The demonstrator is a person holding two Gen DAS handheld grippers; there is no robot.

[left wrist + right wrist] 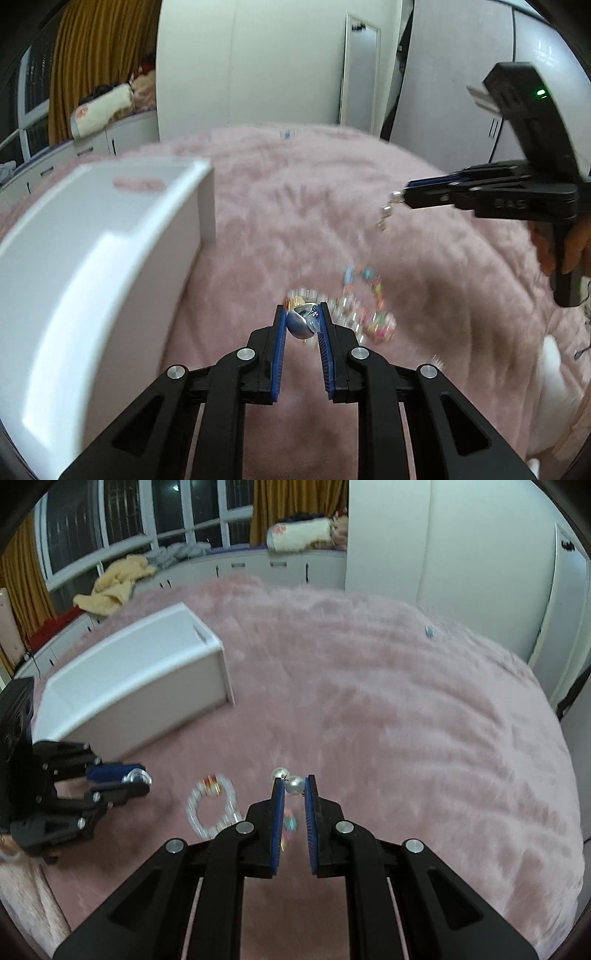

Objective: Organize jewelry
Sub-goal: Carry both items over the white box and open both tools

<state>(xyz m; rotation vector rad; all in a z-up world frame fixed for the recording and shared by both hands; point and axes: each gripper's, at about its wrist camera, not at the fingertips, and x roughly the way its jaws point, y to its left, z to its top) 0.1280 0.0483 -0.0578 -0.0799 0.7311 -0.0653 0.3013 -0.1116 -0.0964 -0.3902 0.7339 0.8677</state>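
Note:
My left gripper (302,312) is shut on a round silver ring-like piece (301,324), held above the pink bed; it also shows in the right wrist view (137,780). My right gripper (294,781) is shut on a pearl earring (295,784) with a second bead (279,774) beside it; in the left wrist view (404,195) a short chain of beads (386,214) hangs from its tips. A clear bead bracelet (212,806) and small colourful pieces (365,291) lie on the blanket below. A white open box (129,679) lies to the left.
A fluffy pink blanket (406,720) covers the bed. White wardrobes (461,554) stand behind, with a mirror (360,70). A window ledge (221,565) holds clothes and a rolled blanket (303,533). A small blue item (429,631) lies far right.

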